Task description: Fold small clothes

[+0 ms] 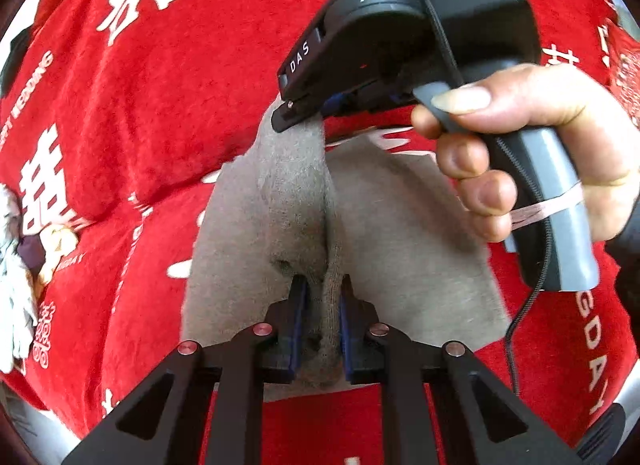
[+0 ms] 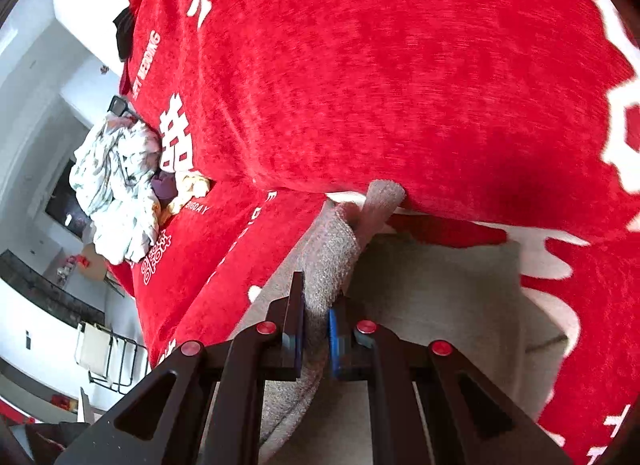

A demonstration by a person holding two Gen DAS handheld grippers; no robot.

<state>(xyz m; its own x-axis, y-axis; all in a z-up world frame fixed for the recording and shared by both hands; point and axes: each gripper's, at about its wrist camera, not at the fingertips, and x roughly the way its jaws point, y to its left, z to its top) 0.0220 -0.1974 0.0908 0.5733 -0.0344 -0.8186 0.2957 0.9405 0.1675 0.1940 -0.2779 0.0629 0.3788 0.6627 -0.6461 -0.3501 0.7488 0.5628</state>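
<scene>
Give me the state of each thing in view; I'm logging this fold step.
Grey garment: on the red cover, part lifted into a ridge, pinched at two spots.
Left gripper: shut on the garment.
Right gripper: shut on the garment.
Hand: gripping the right gripper's handle.
Clothes pile: crumpled, unfolded, at the cover's far edge.
Red cover: spread flat under everything.

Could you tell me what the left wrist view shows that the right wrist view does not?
Only the left wrist view shows the right gripper from outside, with the hand on its handle. Only the right wrist view shows the room beyond the sofa and a folding rack. Both show the grey garment pinched in each gripper, the red cover and a crumpled pile of clothes.
</scene>
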